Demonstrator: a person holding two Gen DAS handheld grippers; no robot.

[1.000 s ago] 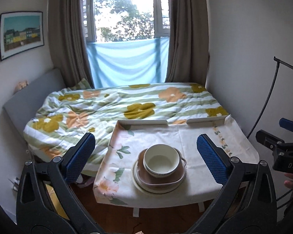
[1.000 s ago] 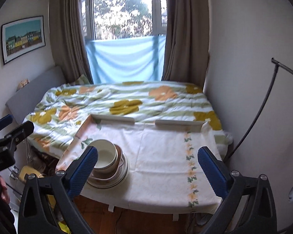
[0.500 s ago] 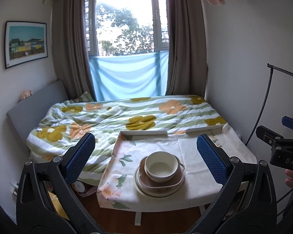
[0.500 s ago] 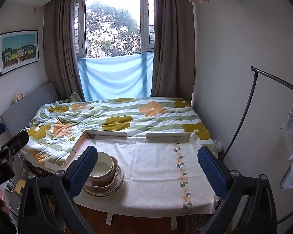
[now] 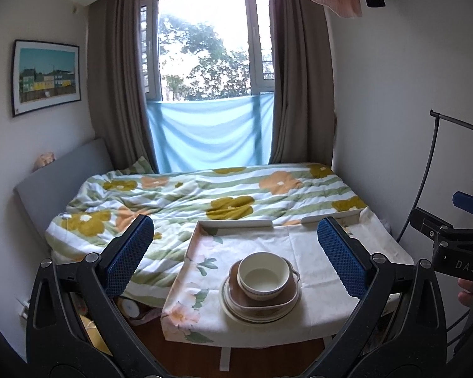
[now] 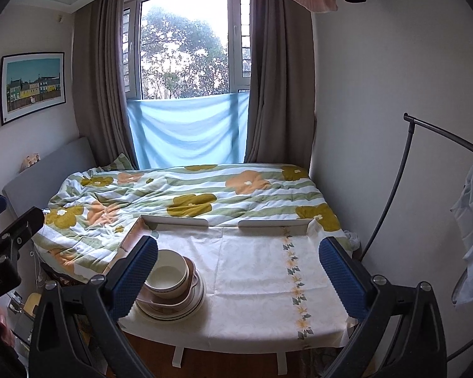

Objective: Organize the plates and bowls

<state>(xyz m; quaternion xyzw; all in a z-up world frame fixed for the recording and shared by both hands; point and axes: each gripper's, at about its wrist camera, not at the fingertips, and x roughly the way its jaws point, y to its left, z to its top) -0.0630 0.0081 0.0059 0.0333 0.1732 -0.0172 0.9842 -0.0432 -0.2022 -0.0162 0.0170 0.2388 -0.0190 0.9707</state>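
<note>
Sitting nested at about 7 o'clock on the cloth-covered table [image 6: 255, 271], a cream bowl [image 5: 263, 273] rests inside a brown handled dish [image 5: 287, 299], which lies on a stack of cream plates [image 5: 236, 307] close to the table's near edge and left side. To the stack's 3 o'clock the floral tablecloth [image 6: 268, 296] runs bare to the right edge; a low white rail [image 6: 175, 220] borders the far side, and beyond it, at 12 o'clock, is a bed with a flowered quilt [image 5: 205, 195].

The left gripper [image 5: 236, 256] is spread wide with nothing between its blue pads [image 5: 127, 252], the stack showing centred in the gap but well apart from them. The right gripper [image 6: 239, 278] is likewise spread and holds nothing; its left pad [image 6: 135, 277] covers the stack's left part in that view.

Only the right wrist view shows the tablecloth's vine border and white garments hung on a black rack [image 6: 438, 130] at 3 o'clock. Only the left wrist view shows the whole stack, plus fingertips [image 5: 466, 289] under the other gripper at the right edge. How many plates are stacked is hard to make out.
</note>
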